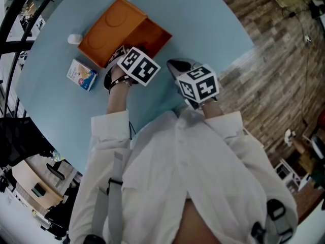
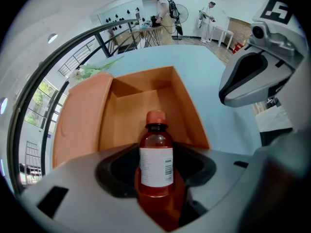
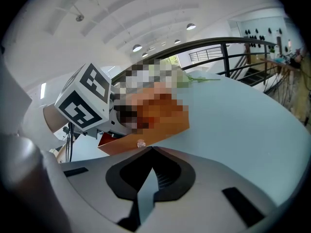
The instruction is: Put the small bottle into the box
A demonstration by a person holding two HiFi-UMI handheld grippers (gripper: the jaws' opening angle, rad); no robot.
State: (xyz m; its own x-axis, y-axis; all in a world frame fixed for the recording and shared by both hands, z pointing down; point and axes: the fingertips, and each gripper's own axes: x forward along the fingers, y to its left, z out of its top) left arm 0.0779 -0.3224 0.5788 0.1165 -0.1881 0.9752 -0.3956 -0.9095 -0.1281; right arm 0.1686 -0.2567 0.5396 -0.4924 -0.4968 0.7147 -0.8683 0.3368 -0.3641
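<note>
**Head view.** A round pale-blue surface (image 1: 203,19) fills the upper part of the picture, and its curved edge drops to a wooden floor (image 1: 284,60) on the right. The orange box (image 1: 152,37) stands open toward the far left, with its lid (image 1: 109,32) laid flat beside it on the left. The left claw (image 1: 124,62) sits at the box's near edge. The right claw (image 1: 179,67) hangs just beside the left one over bare surface, near the box's right corner. A small white object (image 1: 74,38) lies just off the lid's left corner, and a small blue-and-white carton (image 1: 82,74) lies nearer the rim. The surface is open to the right of the box and beyond it.

**Left gripper view.** The left claw (image 2: 156,149) is closed on the small bottle (image 2: 156,166) and grips its reddish-brown body. The orange cap (image 2: 156,116) points ahead over the box's (image 2: 187,110) near edge, toward the empty inside. Side walls rise left and right of the cap, and there is free space between each wall and the bottle. The lid (image 2: 77,118) lies to the left. The right claw's body (image 2: 255,76) hangs close on the right, above blue surface (image 2: 218,76).

**Right gripper view.** The right claw (image 3: 152,148) has its tips touching and holds nothing. Just ahead is the box's lower edge (image 3: 163,132), with the left claw's marker cube (image 3: 87,103) to its left. Open surface (image 3: 238,120) stretches to the right, as far as a dark railing (image 3: 223,52).
</note>
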